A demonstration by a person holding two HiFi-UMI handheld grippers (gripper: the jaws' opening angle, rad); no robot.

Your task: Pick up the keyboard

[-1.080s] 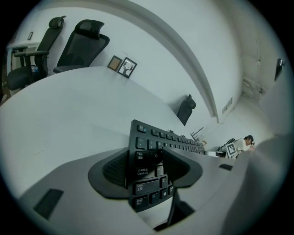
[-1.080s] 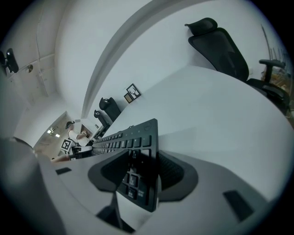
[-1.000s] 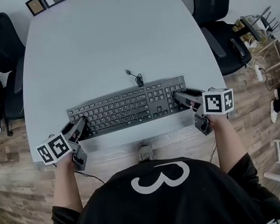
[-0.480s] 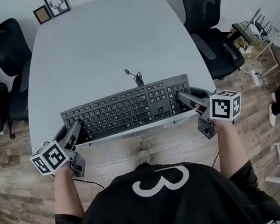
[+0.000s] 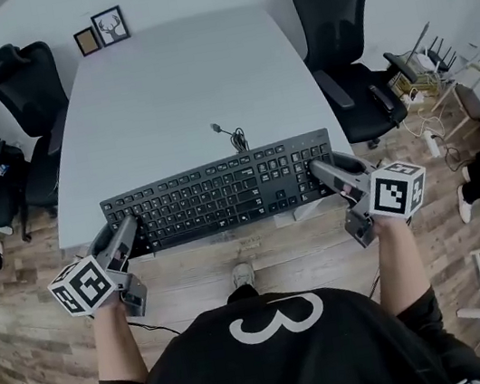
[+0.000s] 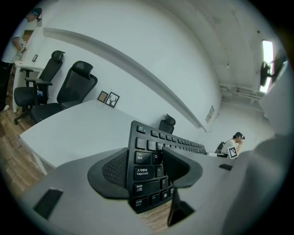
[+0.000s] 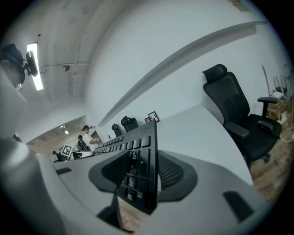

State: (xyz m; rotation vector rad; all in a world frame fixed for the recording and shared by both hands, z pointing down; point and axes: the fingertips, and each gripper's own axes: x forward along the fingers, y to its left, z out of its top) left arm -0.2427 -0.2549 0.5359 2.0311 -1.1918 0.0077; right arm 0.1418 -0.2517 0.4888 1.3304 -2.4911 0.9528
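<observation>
While I stand beside the person, I take twelve o'clock as the far side of the table (image 5: 176, 87) and six o'clock as the side where the person stands. The black keyboard (image 5: 222, 194) lies across the six o'clock part of the table, its long side running from nine to three o'clock. Its near edge reaches out over the table edge, above the wooden floor (image 5: 259, 247). I cannot tell if its far edge touches the table.

The left tool (image 5: 131, 236) is clenched on the nine o'clock end of the keyboard. In the left gripper view one ribbed pad (image 6: 115, 167) sits behind this end and the other presses on the keys. The right tool (image 5: 321, 172) has the three o'clock end between its jaws. They are closing, and one dark pad (image 7: 170, 172) already lies against the back of the keyboard, with the other on the key side. Both tools point away from the person and a little downward.

A thin black cable (image 5: 232, 134) leaves the twelve o'clock edge of the keyboard and ends loose on the table close by. Two small picture frames (image 5: 110, 25) lean at the eleven o'clock corner of the table. One black office chair (image 5: 333, 14) stands at two o'clock and another black chair (image 5: 23, 82) at ten o'clock. The person's shoe (image 5: 243, 275) shows on the floor at six o'clock.
</observation>
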